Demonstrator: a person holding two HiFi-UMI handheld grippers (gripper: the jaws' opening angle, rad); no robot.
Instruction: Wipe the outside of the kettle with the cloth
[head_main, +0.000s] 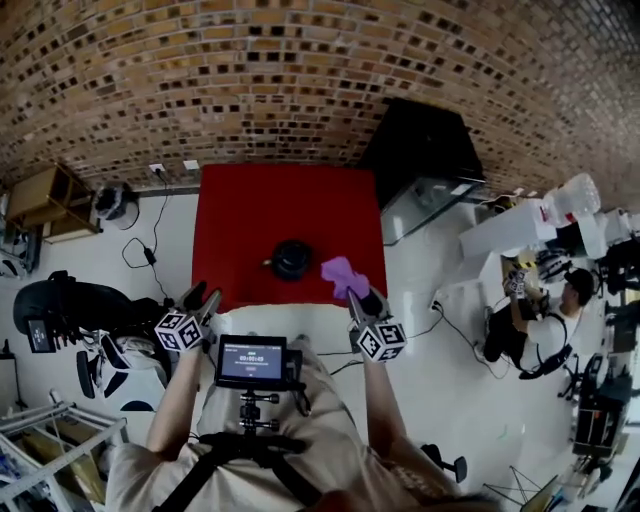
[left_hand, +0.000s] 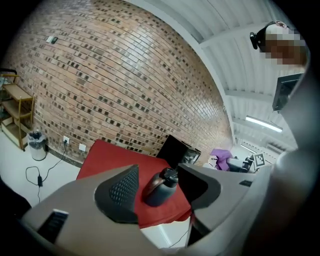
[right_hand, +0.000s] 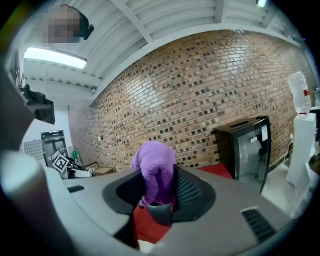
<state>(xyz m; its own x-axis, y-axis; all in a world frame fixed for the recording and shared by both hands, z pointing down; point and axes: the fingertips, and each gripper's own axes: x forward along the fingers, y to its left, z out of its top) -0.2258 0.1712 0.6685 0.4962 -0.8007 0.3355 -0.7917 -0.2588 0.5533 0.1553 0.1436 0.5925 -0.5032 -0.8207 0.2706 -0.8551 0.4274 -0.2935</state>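
A brick wall (head_main: 300, 70) fills the far side of the room; in front of it stands a red table (head_main: 250, 220), with a black glass-door fridge (head_main: 425, 150) just beside its right edge; the left gripper (head_main: 203, 300) hangs at the table's near left corner, jaws spread wide with nothing between them, and its own view frames the kettle in the gap from a distance, untouched; the right gripper (head_main: 360, 297) is at the near right edge, jaws pinching a purple cloth (head_main: 343, 272) that bunches up above their tips; the dark kettle (head_main: 292, 258) stands upright on the table, toward the near edge, left of the cloth and apart from it
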